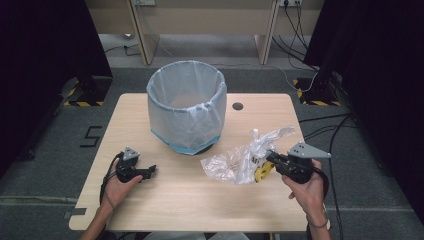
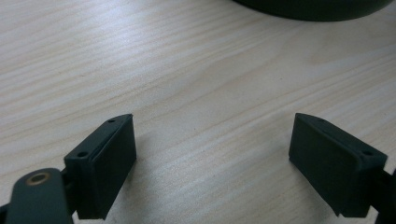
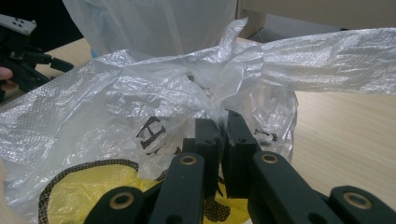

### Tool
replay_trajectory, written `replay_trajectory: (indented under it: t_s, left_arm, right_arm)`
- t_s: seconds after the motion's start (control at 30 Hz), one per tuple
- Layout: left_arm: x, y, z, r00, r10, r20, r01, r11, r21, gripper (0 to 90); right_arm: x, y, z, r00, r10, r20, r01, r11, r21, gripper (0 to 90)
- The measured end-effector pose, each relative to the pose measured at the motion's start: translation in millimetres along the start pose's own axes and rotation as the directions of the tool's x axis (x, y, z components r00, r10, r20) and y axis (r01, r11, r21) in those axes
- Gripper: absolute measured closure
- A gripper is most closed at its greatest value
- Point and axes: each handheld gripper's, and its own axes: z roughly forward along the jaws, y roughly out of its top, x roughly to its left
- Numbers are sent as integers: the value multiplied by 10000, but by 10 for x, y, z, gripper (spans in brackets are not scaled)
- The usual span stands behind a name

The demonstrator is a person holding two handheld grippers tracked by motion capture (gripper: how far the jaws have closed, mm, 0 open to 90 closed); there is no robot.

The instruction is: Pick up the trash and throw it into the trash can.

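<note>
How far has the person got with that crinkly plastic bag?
Done: the right tool is shut on the crumpled clear plastic bag with yellow print. In hand: holding it beside the plastic-lined round bin. Left: probably dropping it in; the left tool rests open on the table.

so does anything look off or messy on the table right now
Nothing spilled or damaged. The crumpled plastic bag lies loose on the table beside the lined bin, not in it, pinched by the right gripper. The bin liner sits unevenly, bunched at the front. The left gripper is open over bare wood.
</note>
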Motion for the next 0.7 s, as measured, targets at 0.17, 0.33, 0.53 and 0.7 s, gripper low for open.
replay_trajectory:
  t_s: [0.17,0.33,0.53,0.7]
  left_arm:
    - [0,0,0,10000,6,2,-6,10000,3,141]
    - [0,0,0,10000,2,1,-2,10000,2,141]
    - [0,0,-1,10000,3,3,-3,10000,7,141]
    - [0,0,-1,10000,3,3,-3,10000,8,141]
  right_arm:
    - [-36,234,-60,9998,-200,-11,199,9995,-248,862]
    - [-68,504,-120,9993,-373,-41,370,9974,-621,862]
    - [-77,779,-178,9983,-568,-148,553,9943,-911,862]
    - [-57,970,-233,9972,-692,-286,654,9908,-1183,862]
